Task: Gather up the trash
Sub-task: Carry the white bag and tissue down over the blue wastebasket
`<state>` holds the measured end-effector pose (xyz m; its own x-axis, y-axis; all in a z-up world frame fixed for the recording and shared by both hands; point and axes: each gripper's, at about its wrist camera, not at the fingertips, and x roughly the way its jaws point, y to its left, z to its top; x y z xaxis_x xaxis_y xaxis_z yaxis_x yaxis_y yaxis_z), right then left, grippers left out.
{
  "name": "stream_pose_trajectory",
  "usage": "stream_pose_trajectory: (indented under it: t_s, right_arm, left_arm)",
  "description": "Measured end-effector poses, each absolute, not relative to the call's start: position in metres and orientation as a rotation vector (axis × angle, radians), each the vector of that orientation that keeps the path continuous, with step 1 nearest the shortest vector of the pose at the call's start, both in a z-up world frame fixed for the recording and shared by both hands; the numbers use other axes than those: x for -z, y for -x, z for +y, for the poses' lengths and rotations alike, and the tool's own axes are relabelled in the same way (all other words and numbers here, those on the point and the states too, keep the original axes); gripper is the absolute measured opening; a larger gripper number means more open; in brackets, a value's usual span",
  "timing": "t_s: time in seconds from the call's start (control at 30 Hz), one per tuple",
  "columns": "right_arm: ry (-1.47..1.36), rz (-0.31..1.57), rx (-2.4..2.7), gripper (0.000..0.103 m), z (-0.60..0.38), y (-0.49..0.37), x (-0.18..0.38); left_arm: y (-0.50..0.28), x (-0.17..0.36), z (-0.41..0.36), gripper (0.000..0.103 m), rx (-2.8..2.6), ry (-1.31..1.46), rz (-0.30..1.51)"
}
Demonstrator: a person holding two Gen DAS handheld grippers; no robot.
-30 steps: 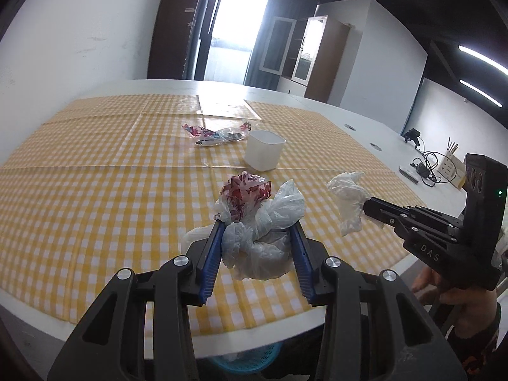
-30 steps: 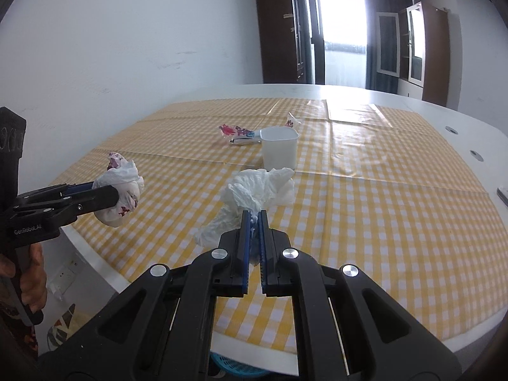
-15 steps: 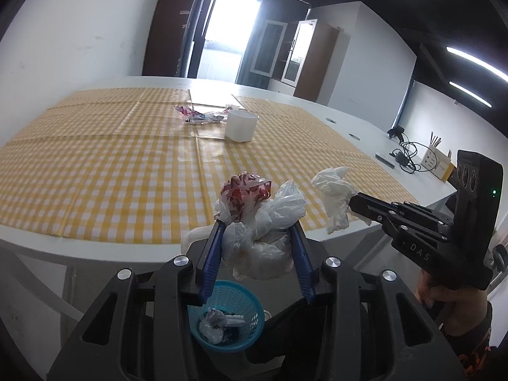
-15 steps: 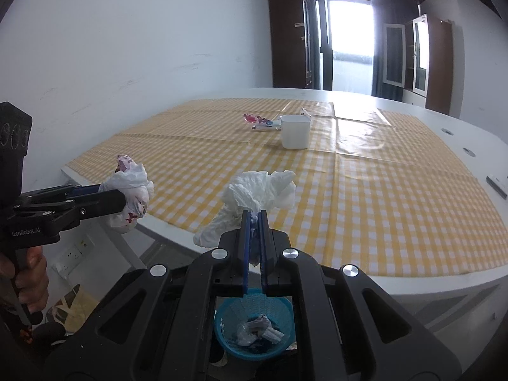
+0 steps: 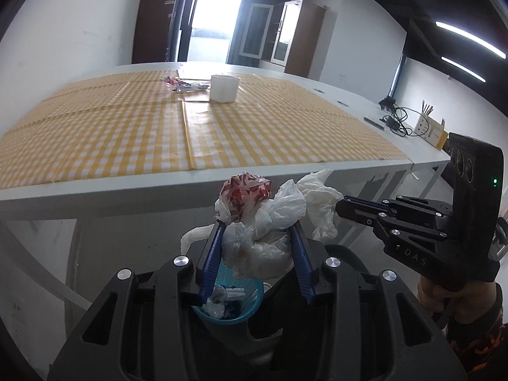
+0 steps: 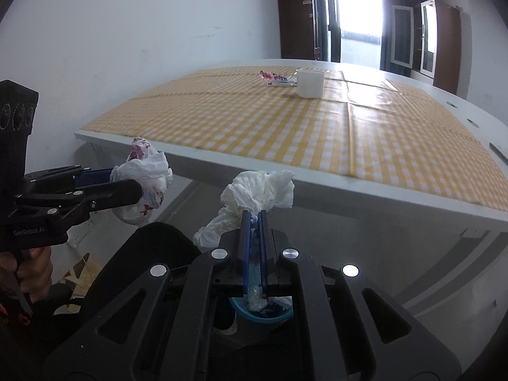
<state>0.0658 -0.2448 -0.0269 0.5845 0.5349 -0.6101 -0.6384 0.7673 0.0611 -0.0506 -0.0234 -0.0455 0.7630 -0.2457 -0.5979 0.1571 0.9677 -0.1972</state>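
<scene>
a: what's in your left gripper (image 5: 255,231)?
b: it's clamped on a bundle of plastic bags (image 5: 260,222), above the blue basket (image 5: 250,304).
a: and the right gripper (image 6: 254,216)?
b: pinched tight on a crumpled tissue (image 6: 257,190), off the table's (image 6: 317,133) edge.

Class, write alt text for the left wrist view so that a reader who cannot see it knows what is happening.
The left tongs grip a bundle of crumpled plastic bags above a blue basket of trash on the floor. Beside them, the right tongs pinch a white tissue. Behind is a table with a yellow checked cloth and a white container.
</scene>
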Motion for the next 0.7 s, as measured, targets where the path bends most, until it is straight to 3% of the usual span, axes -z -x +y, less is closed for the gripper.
stream_pose_trajectory:
  t_s: [0.7]
  right_arm:
    - [0.174, 0.933, -0.656, 0.005, -0.235, -0.094, 0.141]
  left_arm:
    - [0.021, 0.163, -0.02, 0.04, 0.225, 0.177, 0.912]
